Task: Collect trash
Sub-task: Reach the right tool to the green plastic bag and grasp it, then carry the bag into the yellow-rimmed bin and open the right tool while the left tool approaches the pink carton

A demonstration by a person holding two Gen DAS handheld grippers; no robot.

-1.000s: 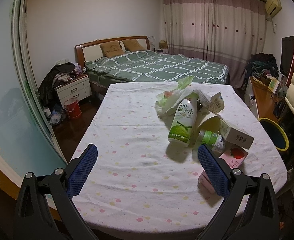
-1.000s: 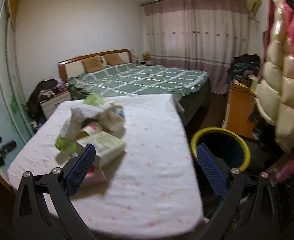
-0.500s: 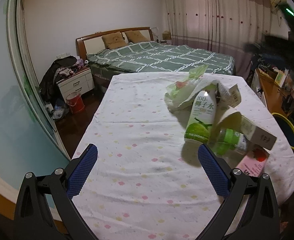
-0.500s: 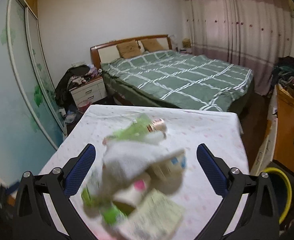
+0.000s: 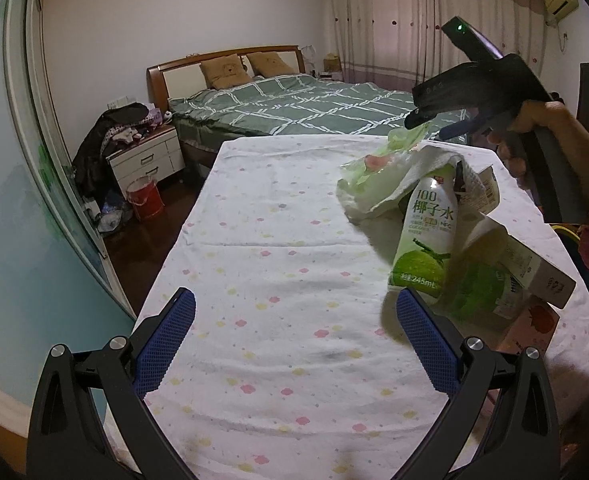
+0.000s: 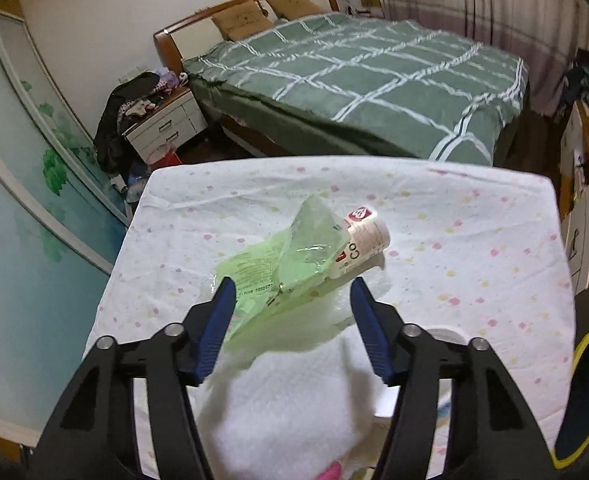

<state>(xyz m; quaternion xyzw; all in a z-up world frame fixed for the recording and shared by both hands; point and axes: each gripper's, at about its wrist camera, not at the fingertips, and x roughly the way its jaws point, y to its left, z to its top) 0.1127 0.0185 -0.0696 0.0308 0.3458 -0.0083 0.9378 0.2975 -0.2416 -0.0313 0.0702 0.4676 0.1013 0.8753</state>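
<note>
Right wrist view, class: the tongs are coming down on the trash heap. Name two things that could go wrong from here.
1. The right tongs are closing over the thin green plastic bag; it may slip out or drag the paper cup along.
2. The coconut water bottle leans upright in the heap beside the tissue; pulling the bag could topple it.

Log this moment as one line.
right gripper: closing over green wrapper | left gripper: open, empty | bin: right of table
</note>
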